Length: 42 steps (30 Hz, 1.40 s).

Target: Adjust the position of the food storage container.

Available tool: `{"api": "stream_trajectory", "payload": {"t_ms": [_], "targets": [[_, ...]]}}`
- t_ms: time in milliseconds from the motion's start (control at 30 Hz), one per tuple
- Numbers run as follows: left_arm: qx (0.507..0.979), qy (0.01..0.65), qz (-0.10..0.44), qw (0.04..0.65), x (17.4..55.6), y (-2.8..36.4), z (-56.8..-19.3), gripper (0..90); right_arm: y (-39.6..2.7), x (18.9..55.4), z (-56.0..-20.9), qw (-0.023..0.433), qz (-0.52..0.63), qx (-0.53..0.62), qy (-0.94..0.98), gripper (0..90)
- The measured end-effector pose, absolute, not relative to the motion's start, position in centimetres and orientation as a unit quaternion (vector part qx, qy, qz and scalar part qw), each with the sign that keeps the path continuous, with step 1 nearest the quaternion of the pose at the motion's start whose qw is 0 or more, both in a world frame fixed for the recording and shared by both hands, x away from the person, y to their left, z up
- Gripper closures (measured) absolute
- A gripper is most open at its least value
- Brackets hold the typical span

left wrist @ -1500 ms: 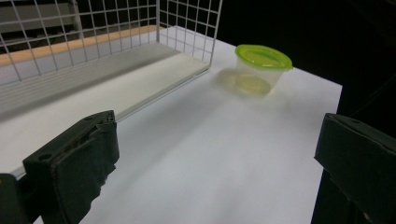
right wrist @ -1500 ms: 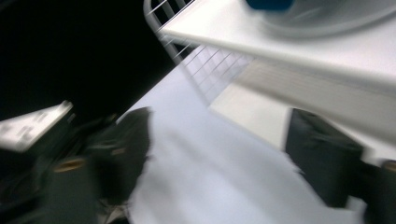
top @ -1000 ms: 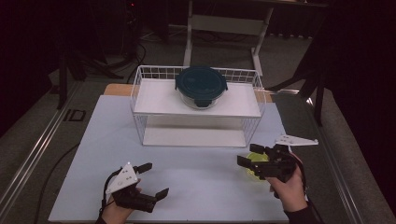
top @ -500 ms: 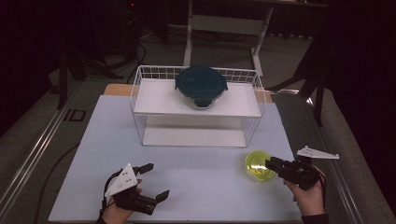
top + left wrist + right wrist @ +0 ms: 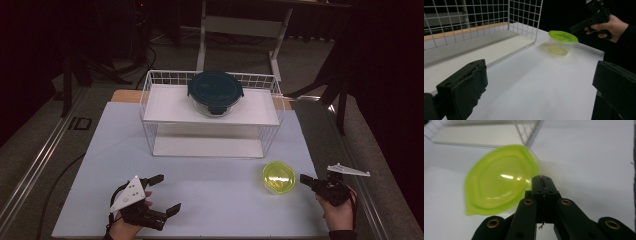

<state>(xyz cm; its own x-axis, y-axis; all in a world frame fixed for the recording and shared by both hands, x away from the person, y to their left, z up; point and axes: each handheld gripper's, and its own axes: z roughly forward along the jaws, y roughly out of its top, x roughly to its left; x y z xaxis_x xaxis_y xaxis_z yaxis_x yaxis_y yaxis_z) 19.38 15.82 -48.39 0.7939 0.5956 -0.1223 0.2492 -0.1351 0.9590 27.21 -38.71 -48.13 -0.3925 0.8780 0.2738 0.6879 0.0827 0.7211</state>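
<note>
A small clear container with a yellow-green lid (image 5: 279, 177) (image 5: 562, 40) (image 5: 499, 182) stands on the white table, front right. My right gripper (image 5: 303, 178) (image 5: 542, 178) is just to its right, tips pointing at the lid's edge but apart from it. Its jaws have just been closing and now stand shut with nothing between them; the left gripper view also catches this gripper (image 5: 596, 17) in the hand behind the container. My left gripper (image 5: 166, 192) (image 5: 539, 87) rests near the front left, jaws wide open and empty.
A white wire rack (image 5: 150, 100) (image 5: 524, 22) stands at the middle back of the table. On its upper shelf sits a round glass container with a dark teal lid (image 5: 215, 90). The table's right edge (image 5: 320, 165) runs close to my right hand.
My right gripper has moved off the yellow-green container to the right and down, and its jaws have closed. The container stays on the table. My left gripper has not moved.
</note>
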Motion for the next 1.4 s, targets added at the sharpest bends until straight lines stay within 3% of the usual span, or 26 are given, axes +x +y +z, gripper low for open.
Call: {"api": "stream_trajectory", "payload": {"t_ms": [400, 1100, 1400], "targets": [[0.745, 0.279, 0.142, 0.589, 19.3, 15.5, -48.7, 0.0, -38.2, 28.0, -51.2, 0.084, 0.394, 0.552, 0.730, 90.0], [0.746, 0.278, 0.143, 0.588, 19.4, 15.4, -48.7, 0.0, -35.3, 28.3, -52.0, 0.038, 0.398, 0.530, 0.748, 90.0], [0.745, 0.280, 0.141, 0.589, 19.5, 15.5, -48.7, 0.0, -35.2, 29.2, -52.1, 0.048, 0.384, 0.531, 0.754, 90.0]]}}
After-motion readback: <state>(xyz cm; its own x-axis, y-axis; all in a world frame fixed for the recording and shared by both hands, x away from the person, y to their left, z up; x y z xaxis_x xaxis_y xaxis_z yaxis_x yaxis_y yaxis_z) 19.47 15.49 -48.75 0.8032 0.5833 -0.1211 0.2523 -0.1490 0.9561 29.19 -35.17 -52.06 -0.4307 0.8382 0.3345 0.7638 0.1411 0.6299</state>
